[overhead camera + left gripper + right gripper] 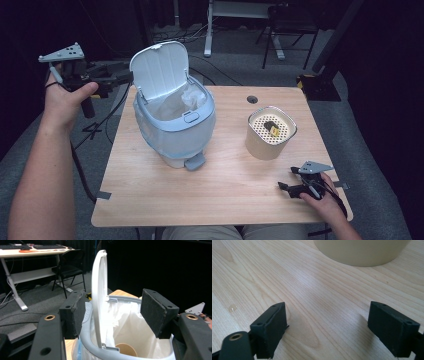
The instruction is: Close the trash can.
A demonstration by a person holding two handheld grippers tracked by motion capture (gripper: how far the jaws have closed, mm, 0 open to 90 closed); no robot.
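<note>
A pale blue pedal bin [172, 132] stands left of the table's middle, its white lid [161, 70] raised upright and a white liner bag [125, 327] inside. A brown paper cup [126, 350] lies at the bottom of the bag. My left gripper [125, 77] is held in the air at the lid's left edge. In the left gripper view, my left gripper [112, 312] stands open with the lid's edge between its jaws and neither pad touching it. My right gripper [286, 188] rests open on the wood near the front right corner, with nothing between its fingers [273, 325].
A beige round container [270, 135] with a perforated top stands right of the bin, a small black and yellow object [271, 128] on it. The wooden table [220, 195] has a cable hole [252, 99] at the back. A chair [67, 270] and a desk stand beyond.
</note>
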